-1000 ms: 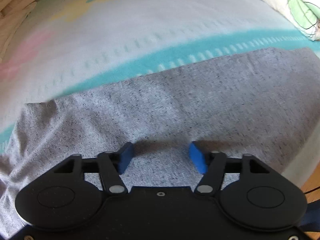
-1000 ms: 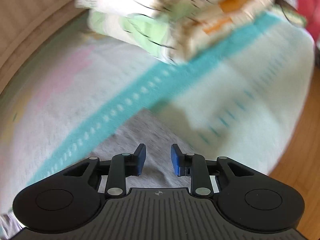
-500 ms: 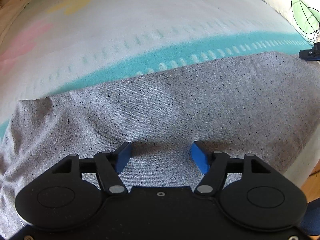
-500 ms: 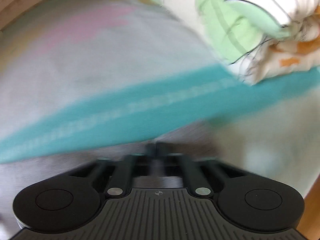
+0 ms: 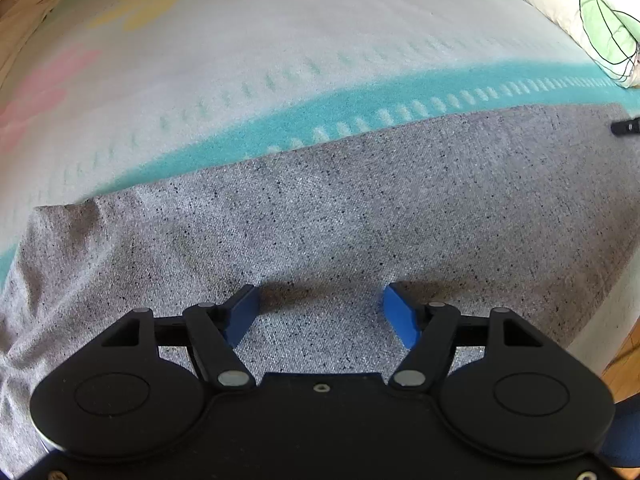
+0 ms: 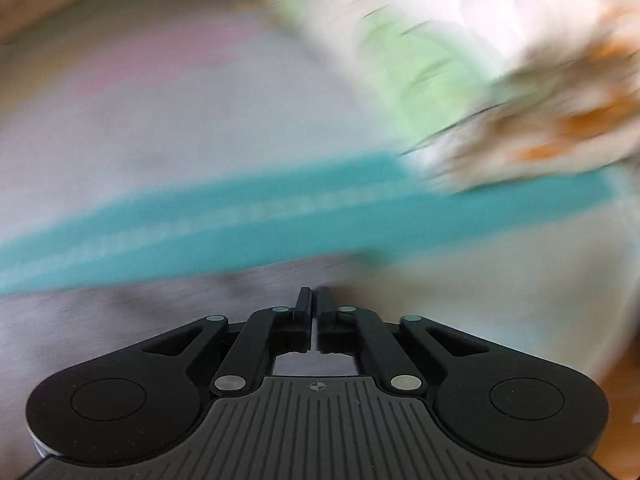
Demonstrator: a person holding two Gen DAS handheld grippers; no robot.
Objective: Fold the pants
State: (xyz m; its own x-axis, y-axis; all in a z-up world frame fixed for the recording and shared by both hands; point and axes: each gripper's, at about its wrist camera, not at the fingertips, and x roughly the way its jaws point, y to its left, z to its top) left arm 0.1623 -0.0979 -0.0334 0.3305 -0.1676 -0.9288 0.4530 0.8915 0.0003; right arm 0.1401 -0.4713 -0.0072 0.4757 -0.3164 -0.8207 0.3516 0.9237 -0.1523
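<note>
The grey pants (image 5: 340, 216) lay spread flat on a pastel blanket (image 5: 248, 60) with a teal stripe (image 5: 360, 100), their far edge running along that stripe, probably smoothed out so a clean fold could be made. The left tongs (image 5: 318, 312) hung released just above the cloth, blue pads wide apart with nothing between them, seemingly poised to pin or pinch the fabric. The right tongs (image 6: 313, 300) sat at the pants' right-hand edge, nearly clenched but with the jaws parting slightly; the blur hid whether a thin layer of cloth was between them, though that spot would suit lifting the edge over. A floral quilt (image 6: 460, 60) lay bunched beyond the stripe, clear of the work.
</note>
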